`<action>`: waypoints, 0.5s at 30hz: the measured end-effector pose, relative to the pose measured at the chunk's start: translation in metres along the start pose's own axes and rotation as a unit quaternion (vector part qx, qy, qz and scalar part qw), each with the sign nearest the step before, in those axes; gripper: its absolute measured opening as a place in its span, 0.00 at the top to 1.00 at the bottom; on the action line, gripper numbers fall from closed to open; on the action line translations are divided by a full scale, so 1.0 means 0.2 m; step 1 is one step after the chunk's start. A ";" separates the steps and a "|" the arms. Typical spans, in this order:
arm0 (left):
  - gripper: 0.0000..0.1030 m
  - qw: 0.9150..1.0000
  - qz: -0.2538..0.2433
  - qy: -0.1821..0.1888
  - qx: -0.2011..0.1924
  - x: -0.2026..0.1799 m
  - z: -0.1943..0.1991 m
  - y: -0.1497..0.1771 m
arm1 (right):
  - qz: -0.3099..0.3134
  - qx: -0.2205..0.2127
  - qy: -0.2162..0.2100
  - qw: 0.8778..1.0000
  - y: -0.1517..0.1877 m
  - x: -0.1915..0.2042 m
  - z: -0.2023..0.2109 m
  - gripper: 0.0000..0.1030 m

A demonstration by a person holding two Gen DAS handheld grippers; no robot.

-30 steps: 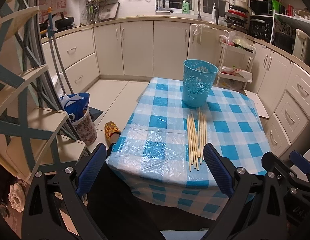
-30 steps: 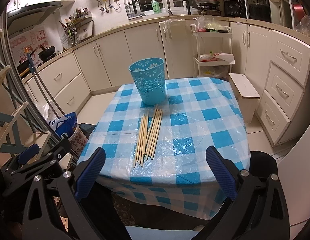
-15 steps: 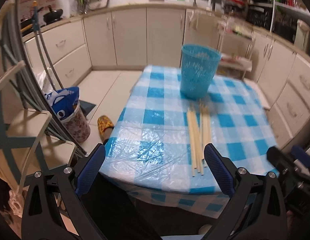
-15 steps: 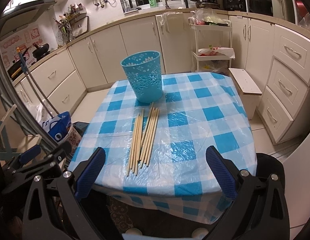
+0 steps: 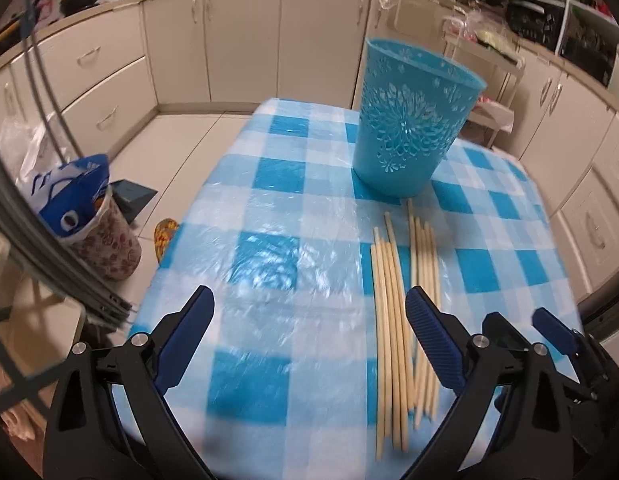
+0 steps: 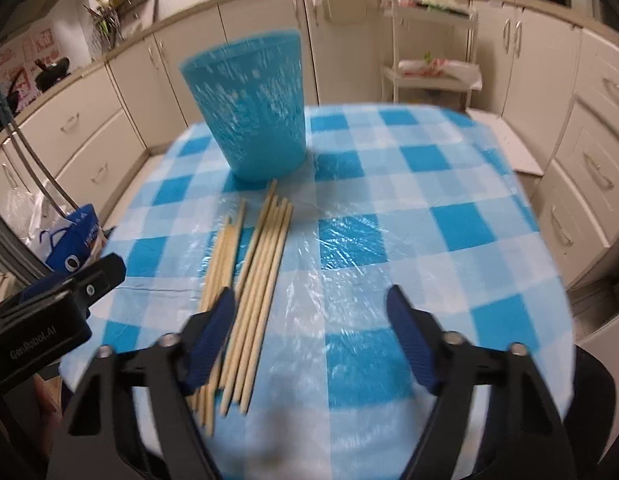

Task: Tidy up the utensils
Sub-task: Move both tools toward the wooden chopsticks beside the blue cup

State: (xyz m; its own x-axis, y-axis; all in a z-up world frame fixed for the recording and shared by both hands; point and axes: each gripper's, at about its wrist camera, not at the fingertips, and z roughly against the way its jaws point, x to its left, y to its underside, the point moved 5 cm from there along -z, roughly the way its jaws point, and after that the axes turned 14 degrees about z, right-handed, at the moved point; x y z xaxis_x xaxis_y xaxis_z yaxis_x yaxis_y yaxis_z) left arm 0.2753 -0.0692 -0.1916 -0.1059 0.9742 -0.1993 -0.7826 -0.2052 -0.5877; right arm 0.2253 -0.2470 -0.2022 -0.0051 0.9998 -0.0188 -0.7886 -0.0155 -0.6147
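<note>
A: Where are the chopsticks?

B: Flat on the checked tablecloth, in 2 loose bunches, tips toward the blue basket at 12 o'clock, just short of it.

A: And my grippers?

B: My left gripper gapes wide over bare cloth, sticks at 3 o'clock. My right gripper has just been narrowing, nothing between its jaws; sticks at 9 o'clock.

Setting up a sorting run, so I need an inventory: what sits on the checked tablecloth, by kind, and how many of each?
Wooden chopsticks: about 10 (they overlap, so the exact count is unclear)
Blue perforated basket: 1
Total: about 11
</note>
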 end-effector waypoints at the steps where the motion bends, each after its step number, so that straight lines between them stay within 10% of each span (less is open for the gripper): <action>1: 0.13 1.000 -0.006 -0.004 0.001 -0.01 -0.03 0.00 | 0.003 0.002 0.001 1.000 -0.01 0.00 -0.03 0.43; 15: 0.30 0.997 -0.057 -0.027 0.055 -0.11 -0.40 0.04 | 0.019 0.018 0.009 1.000 -0.09 -0.05 -0.24 0.44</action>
State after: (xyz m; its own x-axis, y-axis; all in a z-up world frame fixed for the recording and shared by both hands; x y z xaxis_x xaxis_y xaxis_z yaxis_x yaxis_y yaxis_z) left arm 0.3193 -0.0991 -0.2545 -0.0428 0.9948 -0.0927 -0.8532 -0.0847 -0.5146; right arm 0.2681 -0.2566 -0.2292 -0.0256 0.9981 -0.0558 -0.8093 -0.0535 -0.5849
